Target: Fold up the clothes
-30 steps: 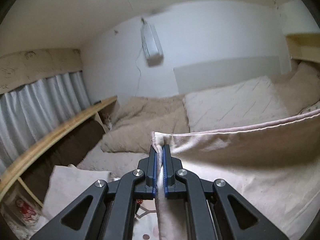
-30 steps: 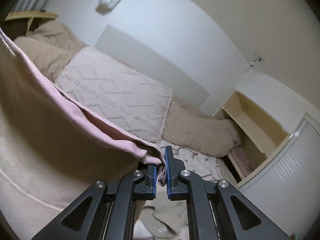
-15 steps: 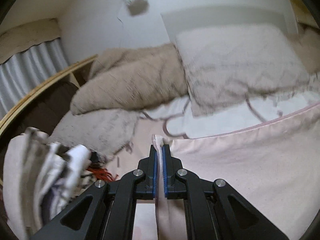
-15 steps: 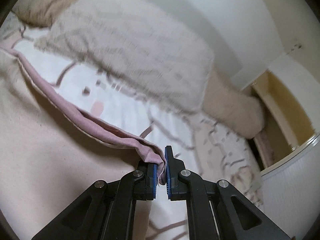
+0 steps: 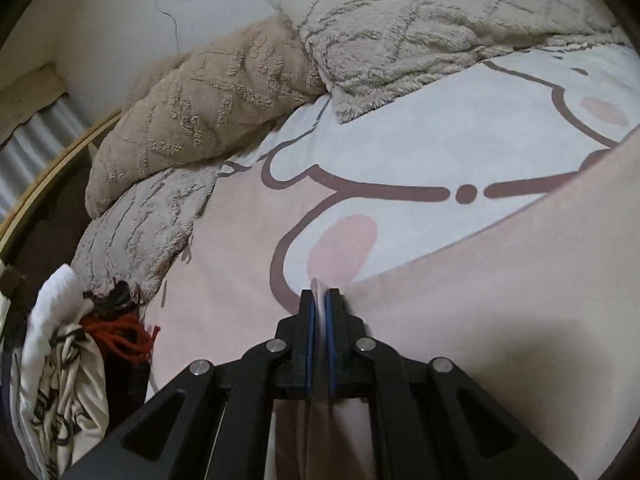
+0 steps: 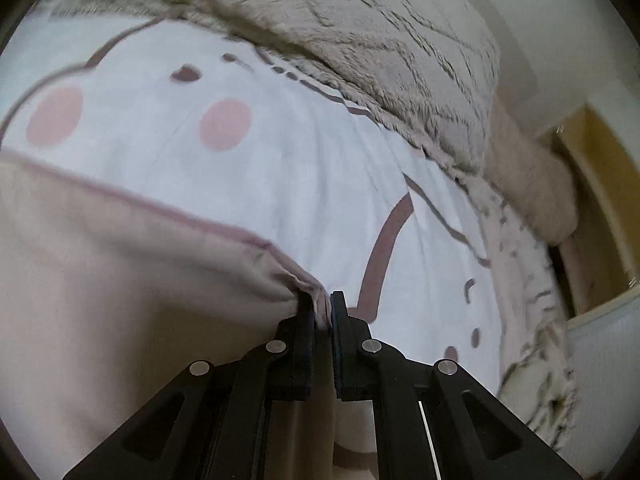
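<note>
A pale pink garment (image 5: pixel 500 300) stretches between my two grippers, low over the bed. My left gripper (image 5: pixel 319 300) is shut on its left corner, and the cloth runs off to the right. In the right wrist view the same garment (image 6: pixel 120 280) spreads to the left, with a darker pink hem along its top edge. My right gripper (image 6: pixel 322 304) is shut on its bunched right corner. The lower part of the garment is hidden below both grippers.
The bed sheet (image 5: pixel 420 148) is white and pink with a brown cartoon outline. Fluffy beige pillows (image 5: pixel 420 24) and a blanket (image 5: pixel 200 100) lie at the head. A pile of clothes (image 5: pixel 68 360) with red yarn sits at the left. A yellow shelf (image 6: pixel 600 208) is at the right.
Both grippers have tipped and come down toward the bed with the garment. The wall and ceiling have left the views; the sheet now fills them.
</note>
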{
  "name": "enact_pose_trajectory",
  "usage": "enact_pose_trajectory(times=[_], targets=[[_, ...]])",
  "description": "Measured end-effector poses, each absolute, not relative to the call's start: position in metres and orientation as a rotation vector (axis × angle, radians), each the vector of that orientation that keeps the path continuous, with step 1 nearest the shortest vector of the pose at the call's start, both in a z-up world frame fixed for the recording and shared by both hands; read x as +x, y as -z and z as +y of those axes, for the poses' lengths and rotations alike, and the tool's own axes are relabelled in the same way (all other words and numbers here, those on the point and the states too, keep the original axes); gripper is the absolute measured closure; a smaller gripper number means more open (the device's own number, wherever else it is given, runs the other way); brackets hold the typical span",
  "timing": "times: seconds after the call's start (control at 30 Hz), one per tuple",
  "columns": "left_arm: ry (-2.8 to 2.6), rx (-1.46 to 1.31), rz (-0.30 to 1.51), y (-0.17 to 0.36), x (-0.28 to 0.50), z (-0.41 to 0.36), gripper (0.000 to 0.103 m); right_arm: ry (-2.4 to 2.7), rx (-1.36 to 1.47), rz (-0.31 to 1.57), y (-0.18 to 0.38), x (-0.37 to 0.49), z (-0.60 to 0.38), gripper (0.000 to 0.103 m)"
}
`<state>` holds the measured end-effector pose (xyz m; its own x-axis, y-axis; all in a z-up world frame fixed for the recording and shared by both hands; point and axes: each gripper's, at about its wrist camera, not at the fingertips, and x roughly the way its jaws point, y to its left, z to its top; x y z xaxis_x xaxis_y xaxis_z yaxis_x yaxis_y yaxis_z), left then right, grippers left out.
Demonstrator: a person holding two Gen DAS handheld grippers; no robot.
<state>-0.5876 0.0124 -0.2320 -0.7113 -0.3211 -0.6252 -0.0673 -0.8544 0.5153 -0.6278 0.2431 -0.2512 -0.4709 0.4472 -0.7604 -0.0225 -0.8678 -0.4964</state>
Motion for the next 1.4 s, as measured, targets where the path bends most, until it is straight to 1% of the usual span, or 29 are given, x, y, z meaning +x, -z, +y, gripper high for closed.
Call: enact_pose_trajectory(times=[0.03,0.07,0.1,0.13,0.17,0.2,0.23,0.3,0.4,0.47,0.53,0.6,0.63,0.7,0.77,0.83,0.87,0.93,0.97,1.0,1.1,1.17,1.23,1.33,1.37,1.4], targets=[[2.664,1.120,-0.778,0.232,-0.589,0.011,0.093,-2.416,-1.443,-0.507,0.245,-0.631,0.254,0.091],[2.657,1.114,-0.763,0.231,-0.591,0.008,0.087,-2.421,-1.431,-0.390,0.233,-0.632,0.268,0.072],[2.650,1.108,-0.746,0.231,-0.592,0.006,0.084,-2.403,-1.402,-0.289,0.221,-0.633,0.281,0.035],[2.642,1.101,-0.728,0.231,-0.593,0.003,0.075,-2.396,-1.353,-0.185,0.214,-0.632,0.298,0.021],[2.627,1.089,-0.710,0.231,-0.594,-0.001,0.061,-2.387,-1.302,-0.082,0.207,-0.632,0.315,0.016],[2.608,1.075,-0.692,0.231,-0.595,-0.004,0.050,-2.394,-1.257,-0.003,0.202,-0.625,0.330,0.016],[2.598,1.071,-0.667,0.230,-0.596,-0.008,0.048,-2.399,-1.211,0.075,0.197,-0.618,0.345,0.016],[2.573,1.069,-0.646,0.223,-0.596,-0.013,0.041,-2.381,-1.223,0.187,0.195,-0.602,0.375,0.016],[2.477,1.001,-0.733,0.204,-0.590,-0.021,0.041,-2.396,-1.287,0.305,0.185,-0.565,0.410,0.016],[2.448,0.993,-0.724,0.183,-0.581,-0.032,0.041,-2.426,-1.288,0.285,0.173,-0.539,0.424,0.016],[2.467,0.989,-0.686,0.156,-0.565,-0.043,0.041,-2.403,-1.283,0.217,0.170,-0.513,0.436,0.016],[2.513,0.974,-0.665,0.130,-0.539,-0.051,0.041,-2.375,-1.343,0.199,0.171,-0.482,0.444,0.016],[2.555,0.974,-0.651,0.118,-0.521,-0.054,0.041,-2.361,-1.374,0.190,0.172,-0.466,0.447,0.017],[2.641,0.965,-0.632,0.095,-0.479,-0.059,0.041,-2.368,-1.409,0.235,0.169,-0.427,0.447,0.017],[2.687,0.931,-0.673,0.079,-0.430,-0.058,0.041,-2.426,-1.443,0.253,0.159,-0.381,0.435,0.017],[2.752,0.917,-0.710,0.064,-0.373,-0.056,0.041,-2.490,-1.462,0.213,0.146,-0.333,0.416,0.019],[2.782,0.916,-0.713,0.058,-0.350,-0.054,0.041,-2.525,-1.477,0.200,0.138,-0.306,0.404,0.023],[2.848,0.901,-0.731,0.047,-0.298,-0.050,0.041,-2.587,-1.488,0.199,0.122,-0.252,0.387,0.028],[2.884,0.886,-0.752,0.041,-0.269,-0.049,0.041,-2.613,-1.488,0.224,0.114,-0.229,0.383,0.035],[2.921,0.871,-0.773,0.036,-0.240,-0.048,0.041,-2.639,-1.487,0.251,0.106,-0.206,0.378,0.039],[2.996,0.812,-0.833,0.028,-0.164,-0.046,0.041,-2.766,-1.464,0.286,0.076,-0.133,0.358,0.039],[3.043,0.770,-0.874,0.024,-0.114,-0.045,0.041,-2.834,-1.425,0.261,0.061,-0.088,0.349,0.039],[3.077,0.708,-0.926,0.023,-0.065,-0.043,0.041,-2.881,-1.386,0.169,0.054,-0.050,0.339,0.039],[3.092,0.657,-1.024,0.035,-0.010,-0.041,0.041,-2.882,-1.306,-0.195,0.060,-0.006,0.317,0.039],[3.093,0.664,-1.054,0.042,0.007,-0.039,0.043,-2.866,-1.327,-0.292,0.067,0.005,0.311,0.039],[3.095,0.681,-1.089,0.050,0.021,-0.037,0.044,-2.856,-1.360,-0.327,0.075,0.013,0.308,0.039]])
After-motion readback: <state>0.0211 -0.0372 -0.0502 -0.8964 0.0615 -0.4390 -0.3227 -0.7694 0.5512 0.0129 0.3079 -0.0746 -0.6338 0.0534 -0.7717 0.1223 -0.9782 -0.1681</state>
